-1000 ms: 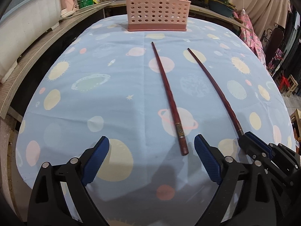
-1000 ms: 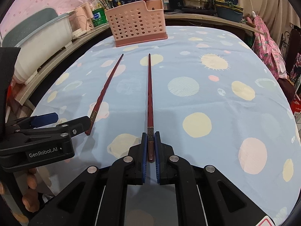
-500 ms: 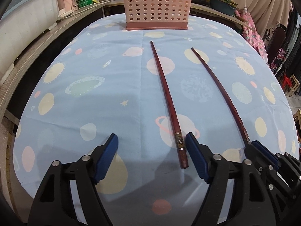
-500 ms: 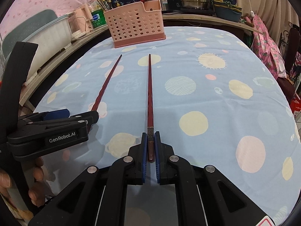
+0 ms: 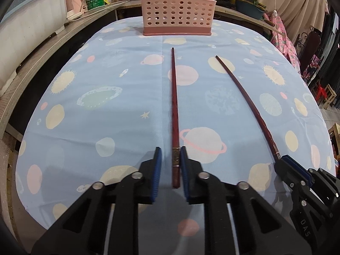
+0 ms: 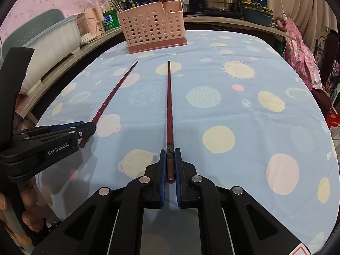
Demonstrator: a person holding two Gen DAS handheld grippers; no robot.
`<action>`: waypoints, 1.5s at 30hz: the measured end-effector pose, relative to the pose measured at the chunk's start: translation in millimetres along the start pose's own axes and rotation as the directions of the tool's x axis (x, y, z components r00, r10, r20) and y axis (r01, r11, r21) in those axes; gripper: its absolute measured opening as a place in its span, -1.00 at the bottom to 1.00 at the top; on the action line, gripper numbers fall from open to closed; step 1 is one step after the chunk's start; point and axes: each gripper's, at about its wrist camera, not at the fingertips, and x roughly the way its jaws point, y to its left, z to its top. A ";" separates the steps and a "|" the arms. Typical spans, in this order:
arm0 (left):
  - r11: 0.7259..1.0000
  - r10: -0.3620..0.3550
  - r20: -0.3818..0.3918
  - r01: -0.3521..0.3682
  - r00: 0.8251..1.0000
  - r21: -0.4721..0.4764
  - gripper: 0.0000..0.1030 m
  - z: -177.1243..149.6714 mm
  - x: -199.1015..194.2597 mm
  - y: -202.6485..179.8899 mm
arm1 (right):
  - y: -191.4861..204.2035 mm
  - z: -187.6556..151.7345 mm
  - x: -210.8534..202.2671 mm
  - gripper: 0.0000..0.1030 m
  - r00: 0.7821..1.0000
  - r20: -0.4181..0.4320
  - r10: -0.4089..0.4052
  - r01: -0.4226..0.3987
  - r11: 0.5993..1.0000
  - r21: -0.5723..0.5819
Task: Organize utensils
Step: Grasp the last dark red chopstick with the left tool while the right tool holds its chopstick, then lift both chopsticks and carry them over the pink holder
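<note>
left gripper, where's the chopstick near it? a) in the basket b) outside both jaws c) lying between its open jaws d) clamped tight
c: the left gripper straddles the left chopstick, with a gap showing on the left jaw's side, so it is not yet clamped.

The left gripper (image 5: 170, 170) straddled the butt end of the left chopstick (image 5: 174, 114), its right pad touching the stick and a gap remaining at its left pad. The right gripper (image 5: 284, 161) clamped the right chopstick (image 5: 248, 97). Both chopsticks lay on the tablecloth (image 5: 95, 116), tips toward the pink basket (image 5: 176, 12).
</note>
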 end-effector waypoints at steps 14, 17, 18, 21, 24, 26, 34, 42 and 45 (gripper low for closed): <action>0.998 -0.035 -0.007 0.035 0.999 -0.051 -0.87 -3.2 -15.7 16.1 | -4.8 4.2 -7.3 -0.86 1.000 0.012 0.002 -0.002 1.000 0.011; 0.998 -0.036 0.011 0.037 0.999 -0.057 -0.86 -1.5 -25.7 19.8 | -6.1 8.1 -11.9 -0.86 1.000 0.023 0.007 -0.008 1.000 0.019; 0.997 -0.037 0.018 0.038 0.999 -0.060 -0.86 -0.5 -29.4 21.3 | -6.2 9.5 -13.6 -0.86 1.000 0.026 0.009 -0.010 1.000 0.021; 0.997 -0.040 0.043 0.043 0.998 -0.069 -0.86 3.2 -40.3 24.8 | -6.8 15.0 -20.2 -0.86 0.999 0.042 0.016 -0.017 0.999 0.028; 0.996 -0.039 0.078 0.045 0.996 -0.077 -0.86 8.6 -55.1 28.6 | -7.5 22.6 -30.3 -0.86 0.997 0.070 0.021 -0.024 0.999 0.034; 0.995 -0.038 0.099 0.047 0.994 -0.085 -0.86 13.0 -64.2 30.9 | -9.1 30.1 -38.5 -0.86 0.995 0.096 0.024 -0.028 0.999 0.042; 0.989 -0.042 0.198 0.069 0.979 -0.131 -0.87 35.6 -102.9 46.8 | -19.3 66.7 -73.5 -0.86 0.976 0.215 0.031 -0.049 0.996 0.079; 0.982 -0.041 0.272 0.089 0.961 -0.165 -0.87 61.2 -130.3 62.1 | -27.7 102.4 -106.9 -0.86 0.939 0.341 0.034 -0.070 0.993 0.092; 0.980 -0.040 0.299 0.095 0.953 -0.172 -0.87 71.8 -138.9 66.7 | -28.9 114.9 -113.8 -0.86 0.930 0.365 0.036 -0.075 0.993 0.095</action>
